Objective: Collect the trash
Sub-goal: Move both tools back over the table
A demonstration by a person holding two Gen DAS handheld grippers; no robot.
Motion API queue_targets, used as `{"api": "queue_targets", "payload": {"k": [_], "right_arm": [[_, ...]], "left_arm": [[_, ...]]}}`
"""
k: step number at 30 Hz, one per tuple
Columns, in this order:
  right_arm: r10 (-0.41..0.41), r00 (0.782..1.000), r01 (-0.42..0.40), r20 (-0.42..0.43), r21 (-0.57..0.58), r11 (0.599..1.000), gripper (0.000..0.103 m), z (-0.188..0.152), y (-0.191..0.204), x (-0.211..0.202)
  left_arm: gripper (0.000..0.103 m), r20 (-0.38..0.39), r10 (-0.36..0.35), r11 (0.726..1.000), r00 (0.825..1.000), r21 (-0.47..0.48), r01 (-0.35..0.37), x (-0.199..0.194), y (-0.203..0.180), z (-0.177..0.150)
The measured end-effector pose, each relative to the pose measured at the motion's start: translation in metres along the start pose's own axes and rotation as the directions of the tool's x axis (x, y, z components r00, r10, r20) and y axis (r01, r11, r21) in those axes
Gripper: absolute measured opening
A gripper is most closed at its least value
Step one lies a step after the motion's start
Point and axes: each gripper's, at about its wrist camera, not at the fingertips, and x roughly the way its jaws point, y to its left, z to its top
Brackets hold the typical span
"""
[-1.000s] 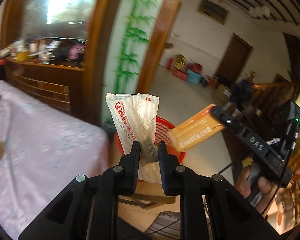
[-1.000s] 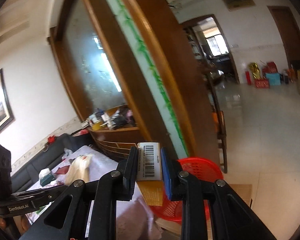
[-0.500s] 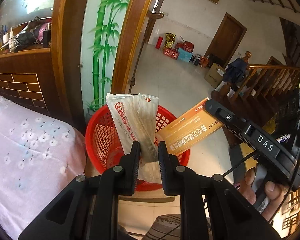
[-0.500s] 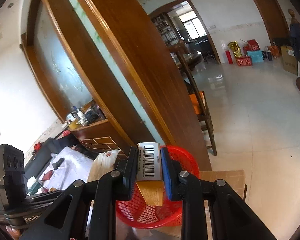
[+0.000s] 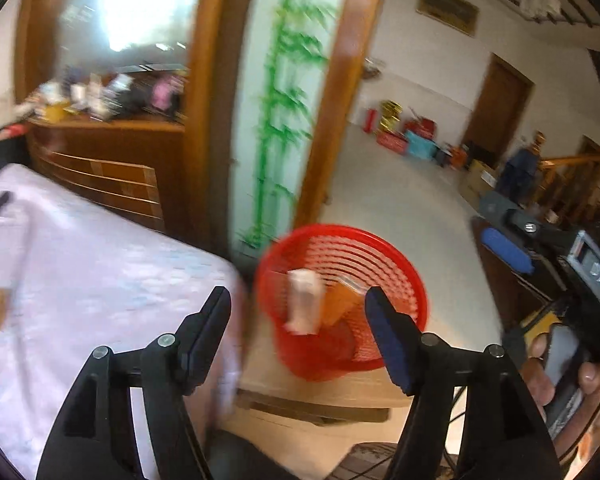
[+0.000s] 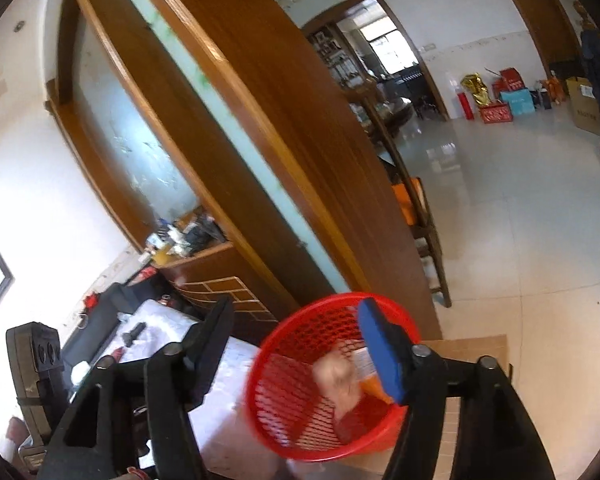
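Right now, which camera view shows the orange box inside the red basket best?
The left wrist view: the orange box leans beside the white packet in the red basket, mostly unobstructed though blurred. In the right wrist view, the right gripper hides most of it, leaving a corner.

Both grippers are black plastic: the left gripper (image 5: 298, 308) has silver screws and a blue pad on its right finger; the right gripper (image 6: 296, 320) likewise, its housing marked "DAS".

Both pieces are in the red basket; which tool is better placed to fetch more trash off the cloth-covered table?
Left, probably: the left tool is open and empty, with the table right before it. The right tool faces the basket.
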Motion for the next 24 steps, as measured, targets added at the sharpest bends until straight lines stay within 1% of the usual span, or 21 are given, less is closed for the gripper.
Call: {"api": "queue_targets", "payload": {"k": [1, 2, 4, 5, 7, 9, 10, 12, 15, 16, 19, 24], "right_arm": [[0.017, 1.000, -0.016, 0.010, -0.008, 1.000, 0.079, 0.000, 0.009, -0.005], [0.043, 0.999, -0.043, 0.020, -0.024, 0.999, 0.084, 0.000, 0.022, -0.011], [0.086, 0.996, -0.085, 0.027, -0.050, 0.995, 0.088, -0.001, 0.042, -0.017], [0.121, 0.992, -0.119, 0.031, -0.068, 0.991, 0.090, -0.002, 0.057, -0.022], [0.174, 0.984, -0.170, 0.026, -0.102, 0.980, 0.093, -0.006, 0.079, -0.029], [0.216, 0.976, -0.211, 0.020, -0.142, 0.967, 0.095, -0.011, 0.105, -0.034], [0.233, 0.972, -0.227, 0.015, -0.164, 0.960, 0.095, -0.014, 0.117, -0.037], [0.260, 0.966, -0.254, 0.005, -0.204, 0.946, 0.096, -0.020, 0.137, -0.042], [0.312, 0.950, -0.306, -0.022, -0.269, 0.913, 0.096, -0.034, 0.175, -0.047], [0.326, 0.945, -0.321, -0.032, -0.283, 0.904, 0.096, -0.038, 0.182, -0.048], [0.373, 0.925, -0.375, -0.075, -0.345, 0.860, 0.096, -0.054, 0.217, -0.051], [0.412, 0.903, -0.426, -0.125, -0.393, 0.815, 0.096, -0.075, 0.254, -0.059]], "left_arm": [[0.074, 0.020, 0.027, 1.000, 0.999, -0.009, -0.026, -0.015, 0.006, -0.002], [0.079, 0.038, 0.054, 0.998, 0.998, -0.017, -0.053, -0.028, 0.011, -0.004], [0.080, 0.079, 0.130, 0.991, 0.988, -0.038, -0.128, -0.058, 0.027, -0.009], [0.080, 0.089, 0.161, 0.986, 0.983, -0.048, -0.158, -0.069, 0.033, -0.013], [0.080, 0.102, 0.232, 0.971, 0.967, -0.079, -0.225, -0.096, 0.049, -0.020], [0.080, 0.126, 0.291, 0.954, 0.948, -0.115, -0.277, -0.119, 0.064, -0.028], [0.080, 0.136, 0.325, 0.942, 0.936, -0.133, -0.308, -0.132, 0.071, -0.033], [0.080, 0.147, 0.374, 0.921, 0.916, -0.177, -0.348, -0.155, 0.087, -0.040], [0.080, 0.159, 0.429, 0.892, 0.889, -0.231, -0.389, -0.186, 0.104, -0.051], [0.080, 0.163, 0.445, 0.883, 0.880, -0.245, -0.401, -0.194, 0.106, -0.054], [0.081, 0.181, 0.498, 0.852, 0.848, -0.287, -0.439, -0.224, 0.117, -0.068], [0.081, 0.181, 0.545, 0.816, 0.819, -0.339, -0.468, -0.258, 0.132, -0.088]]}}
